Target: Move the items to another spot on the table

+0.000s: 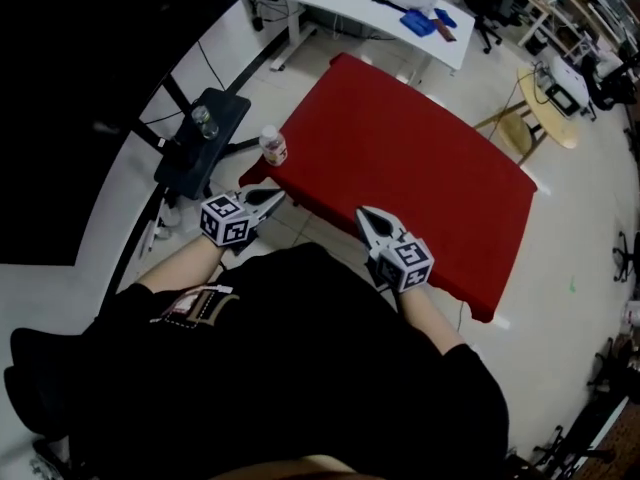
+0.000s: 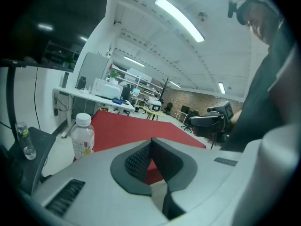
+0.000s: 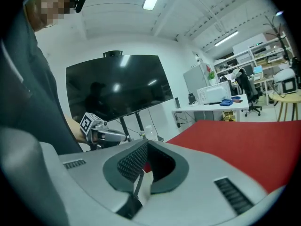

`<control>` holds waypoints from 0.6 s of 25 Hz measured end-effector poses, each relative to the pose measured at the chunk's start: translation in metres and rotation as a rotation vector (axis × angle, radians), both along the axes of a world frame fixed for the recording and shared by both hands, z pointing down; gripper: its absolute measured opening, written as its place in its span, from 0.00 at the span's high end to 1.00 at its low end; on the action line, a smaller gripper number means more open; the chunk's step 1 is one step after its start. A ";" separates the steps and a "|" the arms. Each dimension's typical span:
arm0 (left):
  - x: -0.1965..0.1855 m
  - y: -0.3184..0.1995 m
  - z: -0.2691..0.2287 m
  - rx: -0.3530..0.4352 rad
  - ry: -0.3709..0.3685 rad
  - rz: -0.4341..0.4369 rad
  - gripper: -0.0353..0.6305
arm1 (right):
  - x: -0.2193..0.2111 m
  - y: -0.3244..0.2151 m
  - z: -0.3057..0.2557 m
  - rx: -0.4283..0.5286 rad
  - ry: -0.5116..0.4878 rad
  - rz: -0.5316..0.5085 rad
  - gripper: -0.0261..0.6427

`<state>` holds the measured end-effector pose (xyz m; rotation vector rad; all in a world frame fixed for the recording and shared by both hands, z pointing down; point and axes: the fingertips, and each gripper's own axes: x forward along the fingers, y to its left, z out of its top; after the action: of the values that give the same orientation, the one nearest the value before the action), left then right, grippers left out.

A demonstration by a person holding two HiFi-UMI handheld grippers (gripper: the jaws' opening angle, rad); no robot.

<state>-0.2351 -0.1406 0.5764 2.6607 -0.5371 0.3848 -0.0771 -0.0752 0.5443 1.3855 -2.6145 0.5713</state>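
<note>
A clear bottle with a white cap and a yellow-red label stands on the near left corner of the red table. My left gripper is shut and empty, just short of that corner and below the bottle in the head view. In the left gripper view, its tips point at the table with the bottle off to the left. My right gripper is shut and empty at the table's near edge. The right gripper view shows the red cloth ahead and the left gripper beside it.
Left of the table is a black stand tray bearing a small clear bottle. A large dark screen rises on that side. A white desk lies behind the table, and a round wooden side table stands at the right.
</note>
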 end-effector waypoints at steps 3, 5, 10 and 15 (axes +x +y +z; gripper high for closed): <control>-0.002 -0.022 0.005 0.033 -0.009 -0.068 0.94 | -0.022 -0.014 0.000 -0.006 0.026 -0.071 0.95; -0.012 -0.036 0.011 0.036 -0.021 -0.102 0.94 | -0.042 -0.027 -0.001 -0.016 0.040 -0.104 0.95; -0.052 -0.079 0.040 0.043 -0.052 -0.155 0.94 | -0.090 -0.068 0.012 -0.025 0.076 -0.138 0.95; -0.077 -0.135 0.084 -0.025 -0.075 -0.204 0.71 | -0.120 -0.106 0.029 -0.041 0.089 -0.119 0.95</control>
<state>-0.3125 -0.2761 0.6606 2.5452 -0.8129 0.4288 -0.1967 -0.1812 0.5729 1.2047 -2.5784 0.5307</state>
